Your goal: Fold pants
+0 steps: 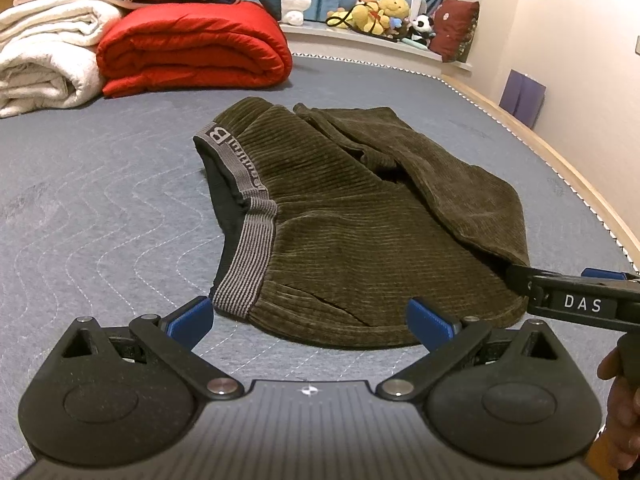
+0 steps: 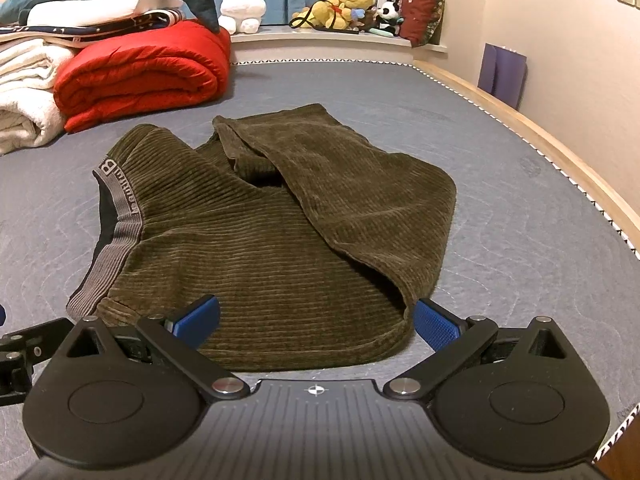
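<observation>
Lying folded on the grey quilted mattress (image 1: 100, 200), the olive corduroy pants (image 1: 360, 220) serve as the landmark for everything else. Their grey striped waistband (image 1: 248, 240) runs along the left edge of the pants, and the legs are doubled back over the top toward the right side. Just short of the near hem of the pants, the left gripper (image 1: 310, 322) is released, its blue pads (image 1: 192, 320) spread wide and holding nothing. The right gripper (image 2: 316, 322) sits at the near right corner of the pants, jaws likewise spread apart, one blue pad over the cloth and the other just off its edge. Beyond the far left of the pants rests a rolled red duvet (image 1: 192, 48) beside white blankets (image 1: 44, 56). Farther behind the pants, plush toys (image 1: 380, 12) line a window ledge.
</observation>
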`<state>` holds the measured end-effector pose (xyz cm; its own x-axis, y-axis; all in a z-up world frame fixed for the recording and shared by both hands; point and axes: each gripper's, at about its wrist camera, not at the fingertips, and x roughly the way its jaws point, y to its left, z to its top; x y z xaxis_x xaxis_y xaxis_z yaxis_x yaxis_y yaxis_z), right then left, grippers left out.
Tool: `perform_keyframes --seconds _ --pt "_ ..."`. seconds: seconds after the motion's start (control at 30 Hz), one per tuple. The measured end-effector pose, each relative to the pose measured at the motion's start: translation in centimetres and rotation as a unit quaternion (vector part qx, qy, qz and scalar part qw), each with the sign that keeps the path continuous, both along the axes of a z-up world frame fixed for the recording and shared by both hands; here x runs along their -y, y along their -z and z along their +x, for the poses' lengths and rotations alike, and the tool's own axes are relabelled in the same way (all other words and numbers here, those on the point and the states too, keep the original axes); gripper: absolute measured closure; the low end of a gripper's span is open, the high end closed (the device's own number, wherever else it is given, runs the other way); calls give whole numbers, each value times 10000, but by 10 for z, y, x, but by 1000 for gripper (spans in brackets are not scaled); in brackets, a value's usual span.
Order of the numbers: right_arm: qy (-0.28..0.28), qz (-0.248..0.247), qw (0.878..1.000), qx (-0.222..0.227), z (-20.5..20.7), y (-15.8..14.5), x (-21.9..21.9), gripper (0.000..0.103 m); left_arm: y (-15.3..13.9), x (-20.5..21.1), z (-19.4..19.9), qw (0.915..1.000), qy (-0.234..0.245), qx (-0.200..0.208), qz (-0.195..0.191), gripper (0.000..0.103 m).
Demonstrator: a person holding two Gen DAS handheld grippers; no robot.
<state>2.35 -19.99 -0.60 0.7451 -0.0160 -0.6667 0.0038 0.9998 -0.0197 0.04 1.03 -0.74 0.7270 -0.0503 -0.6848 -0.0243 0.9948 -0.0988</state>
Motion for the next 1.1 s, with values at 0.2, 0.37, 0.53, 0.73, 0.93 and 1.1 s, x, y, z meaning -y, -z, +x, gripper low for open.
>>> perform_keyframes --seconds 0.2,0.37,0.53,0.73,0.93,1.1 --pt "-35 -11 10000 -8 0 0 -2 1 0 -1 0 10000 -21 -16 -14 0" --pt "-45 -14 10000 -14 -1 0 -2 1 -1 -1 0 10000 -23 -23 -22 0" --pt "-45 -15 10000 -13 -1 0 -2 1 -1 -1 0 10000 -21 -20 -18 0" --pt "-48 -16 10000 -16 0 1 -2 1 -1 -1 0 10000 -18 -19 -21 0" --pt "-52 -18 10000 -13 -1 1 -3 1 -1 0 0 10000 -14 -12 -15 0" --pt "-49 -21 10000 -14 -1 1 -3 1 -1 1 0 10000 -4 -8 2 0"
